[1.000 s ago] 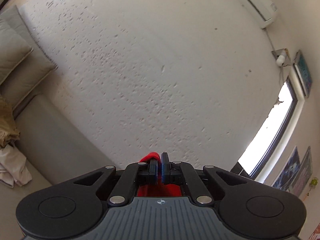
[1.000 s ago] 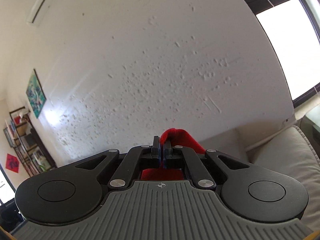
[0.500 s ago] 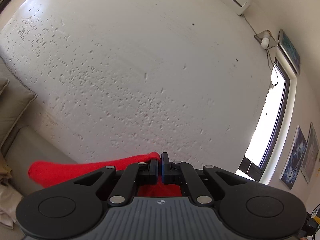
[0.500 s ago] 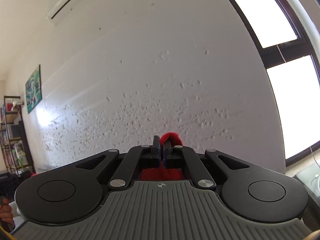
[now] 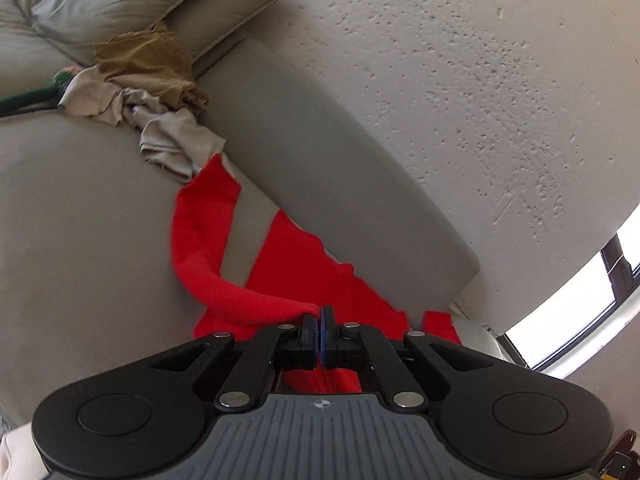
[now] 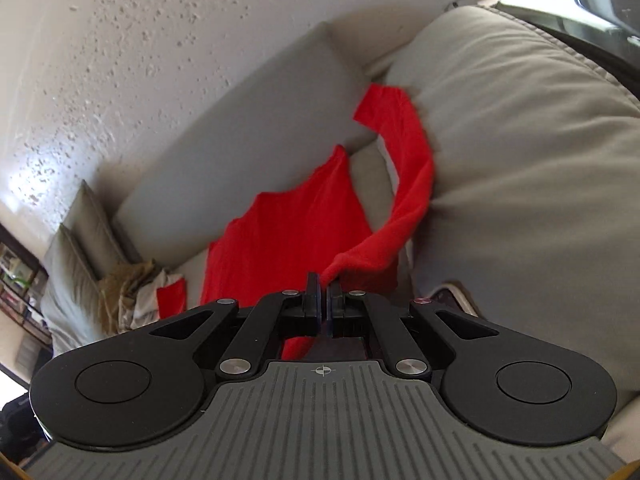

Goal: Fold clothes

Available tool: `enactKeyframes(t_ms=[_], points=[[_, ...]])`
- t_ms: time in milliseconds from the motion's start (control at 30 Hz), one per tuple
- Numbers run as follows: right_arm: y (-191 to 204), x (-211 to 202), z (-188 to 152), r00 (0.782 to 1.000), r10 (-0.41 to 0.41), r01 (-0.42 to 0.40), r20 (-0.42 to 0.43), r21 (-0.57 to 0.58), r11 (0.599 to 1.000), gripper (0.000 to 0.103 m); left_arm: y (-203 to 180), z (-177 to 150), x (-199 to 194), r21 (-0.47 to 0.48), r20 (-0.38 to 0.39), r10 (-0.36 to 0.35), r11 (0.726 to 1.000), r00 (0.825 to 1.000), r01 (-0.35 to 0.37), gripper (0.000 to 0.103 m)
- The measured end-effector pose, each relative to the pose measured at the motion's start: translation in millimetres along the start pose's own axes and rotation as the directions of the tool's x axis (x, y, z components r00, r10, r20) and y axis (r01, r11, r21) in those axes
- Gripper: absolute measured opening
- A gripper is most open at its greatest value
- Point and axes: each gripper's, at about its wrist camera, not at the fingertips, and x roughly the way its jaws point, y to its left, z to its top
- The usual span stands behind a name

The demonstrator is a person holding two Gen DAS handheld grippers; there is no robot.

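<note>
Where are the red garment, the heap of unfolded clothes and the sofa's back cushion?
red garment (image 5: 308,264), left wrist view, its body
heap of unfolded clothes (image 5: 148,68), left wrist view, tan piece
back cushion (image 5: 320,152), left wrist view, its face

Showing matt, fuzzy knit on the red garment, smooth grey upholstery on the sofa, rough pitted plaster on the wall.

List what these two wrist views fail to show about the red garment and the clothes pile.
- Red garment, left wrist view: its near part hidden under the left gripper.
- Same garment, right wrist view: collar end hidden behind the right gripper.
- Clothes pile: crumpled; item count unclear.
- Sleeve edges: motion-blurred.
</note>
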Motion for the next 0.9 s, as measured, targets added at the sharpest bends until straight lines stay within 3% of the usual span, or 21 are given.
enactKeyframes(t_ms=[167,300,533,667,733,833,900], points=[[1,-32,-10,1.0,-0.01,0.01,-0.015,-0.016,1.0,0.002,11,-11,-18,-0.036,-0.031,0.012,0.999,0.999,-0.014,0.0],[-1,-47,-14,0.998,-0.035,0.035,-0.051,0.005,0.999,0.002,14,-24,-27,0.017,-0.11,0.091,0.996,0.99,-0.089,0.0],[-22,-37,-47,0.973,-0.137,0.143,-0.184,0.018,0.99,0.002,26,-46,-28,0.101,-0.204,0.27,0.962,0.941,-0.254,0.0],[-21,-45,-50,0.965,-0.139,0.143,-0.222,0.002,0.99,0.007,16,-45,-37,0.171,-0.193,0.355,0.93,0.915,-0.325,0.012],[-13,-50,-52,0.963,-0.136,0.131,-0.234,-0.036,0.991,0.012,7,-45,-39,0.205,-0.186,0.356,0.926,0.916,-0.318,0.015],[2,-48,-60,0.96,-0.118,0.094,-0.253,-0.108,0.99,0.031,-14,-52,-28,0.274,-0.214,0.298,0.932,0.93,-0.236,0.019],[13,-42,-66,0.958,-0.105,0.064,-0.267,-0.156,0.986,0.031,-30,-60,-18,0.341,-0.243,0.265,0.924,0.933,-0.173,0.023]])
